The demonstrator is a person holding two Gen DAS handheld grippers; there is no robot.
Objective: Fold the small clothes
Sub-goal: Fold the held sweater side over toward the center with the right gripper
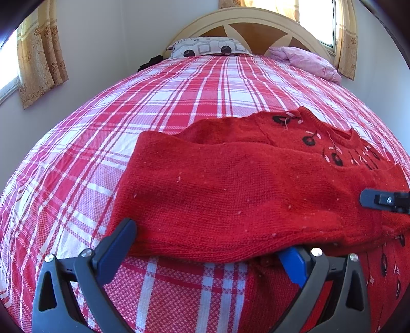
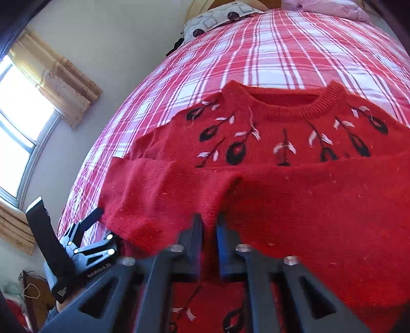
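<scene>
A red knitted sweater with black and white flower stitching lies on the plaid bed, collar toward the headboard. Its lower part is folded up over the chest. My right gripper is shut, with the folded edge of the sweater pinched between its narrow jaws; its tip also shows at the right edge of the left wrist view. My left gripper stands wide open at the fold's near left corner. The cloth drapes over its right finger and touches the left one. From the right wrist the left gripper sits beside that corner.
The red and white plaid sheet covers the whole bed. A patterned pillow and a pink bundle of cloth lie by the wooden headboard. Curtained windows and a wall run along the left.
</scene>
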